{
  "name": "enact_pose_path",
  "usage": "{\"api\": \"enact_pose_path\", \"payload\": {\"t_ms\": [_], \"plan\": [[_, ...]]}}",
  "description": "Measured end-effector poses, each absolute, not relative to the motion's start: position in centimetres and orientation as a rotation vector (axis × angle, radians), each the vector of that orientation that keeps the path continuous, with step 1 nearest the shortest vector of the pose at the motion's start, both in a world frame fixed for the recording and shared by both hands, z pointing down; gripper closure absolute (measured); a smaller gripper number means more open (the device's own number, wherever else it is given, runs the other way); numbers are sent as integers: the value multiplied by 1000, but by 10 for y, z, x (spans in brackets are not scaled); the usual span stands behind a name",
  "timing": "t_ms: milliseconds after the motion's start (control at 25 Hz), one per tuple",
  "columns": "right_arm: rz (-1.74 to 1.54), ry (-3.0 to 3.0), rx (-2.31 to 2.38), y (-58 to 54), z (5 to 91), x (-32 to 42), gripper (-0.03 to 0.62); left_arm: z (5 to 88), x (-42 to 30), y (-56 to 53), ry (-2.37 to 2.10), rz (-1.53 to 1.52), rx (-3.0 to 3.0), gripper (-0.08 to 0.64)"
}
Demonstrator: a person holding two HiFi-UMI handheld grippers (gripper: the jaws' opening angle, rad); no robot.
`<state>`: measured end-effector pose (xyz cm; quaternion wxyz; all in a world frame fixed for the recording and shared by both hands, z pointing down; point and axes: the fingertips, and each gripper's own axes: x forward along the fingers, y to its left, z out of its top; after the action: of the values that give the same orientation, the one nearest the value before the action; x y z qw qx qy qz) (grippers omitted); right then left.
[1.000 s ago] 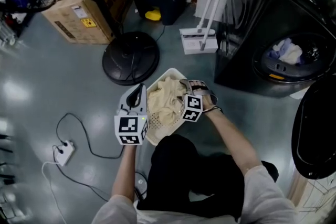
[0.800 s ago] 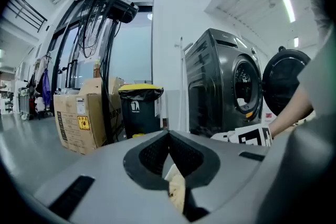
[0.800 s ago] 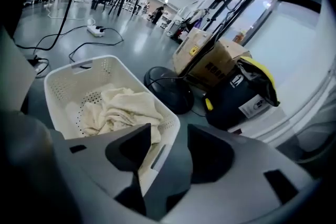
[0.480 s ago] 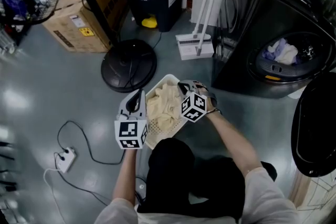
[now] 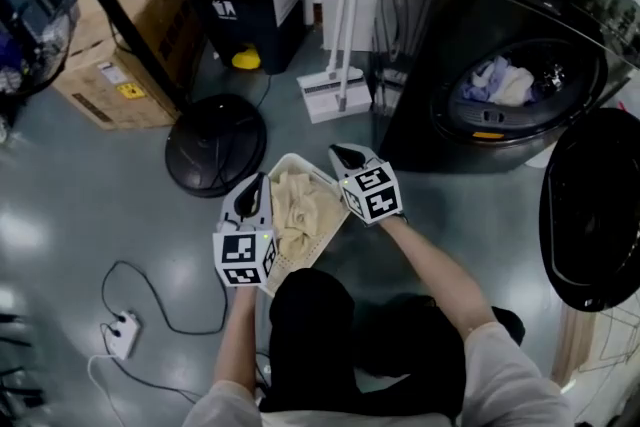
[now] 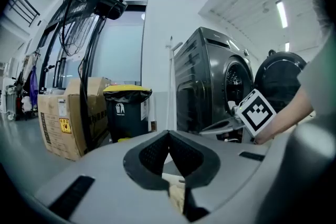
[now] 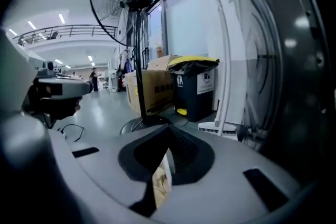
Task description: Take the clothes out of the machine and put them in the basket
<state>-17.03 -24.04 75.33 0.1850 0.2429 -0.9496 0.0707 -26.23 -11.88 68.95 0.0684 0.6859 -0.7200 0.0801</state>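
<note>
right gripper (image 5: pixel 346 154) lifted from the basket (image 5: pixel 297 160), rolled, jaws now closed

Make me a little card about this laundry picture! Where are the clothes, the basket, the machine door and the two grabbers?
floor: basket between the two grippers
in the basket: cream clothes
machine: washing machine, door swung open
in the drum: pale clothes
left: left gripper shut, beside the basket
right: right gripper shut, at the basket's other side

Head view: overhead, steeply down. Gripper views: low, near level. All three share a yellow-lidded dark plastic bin (image 6: pixel 126 113) and dark front-loading washing machine (image 6: pixel 207 86).
</note>
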Motion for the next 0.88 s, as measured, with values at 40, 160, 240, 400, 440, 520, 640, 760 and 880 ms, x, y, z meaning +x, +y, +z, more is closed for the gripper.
{"api": "enact_pose_path", "payload": {"t_ms": [40, 160, 240, 400, 440, 520, 640, 760, 880], "plan": [[200, -2680, 712, -246, 748, -160, 568, 690, -256, -125, -2151, 237, 2080, 541], [183, -2671, 786, -260, 739, -125, 568, 695, -236, -145, -2091, 219, 2122, 541], [170, -2647, 856, -274, 734, -94, 568, 696, -215, -164, -2042, 205, 2168, 541], [169, -2576, 1026, -299, 724, -22, 568, 693, -167, -199, -1931, 187, 2281, 541], [166, -2557, 1067, -303, 722, -3, 568, 692, -156, -206, -1905, 184, 2307, 541], [170, -2517, 1140, -308, 719, 35, 568, 690, -133, -218, -1858, 179, 2350, 541], [164, -2462, 1239, -320, 711, 88, 568, 689, -99, -234, -1790, 183, 2408, 541], [193, -2422, 1345, -333, 699, 132, 568, 683, -71, -246, -1739, 176, 2455, 541], [187, -2392, 1410, -339, 679, 161, 568, 672, -52, -252, -1699, 167, 2489, 541]]}}
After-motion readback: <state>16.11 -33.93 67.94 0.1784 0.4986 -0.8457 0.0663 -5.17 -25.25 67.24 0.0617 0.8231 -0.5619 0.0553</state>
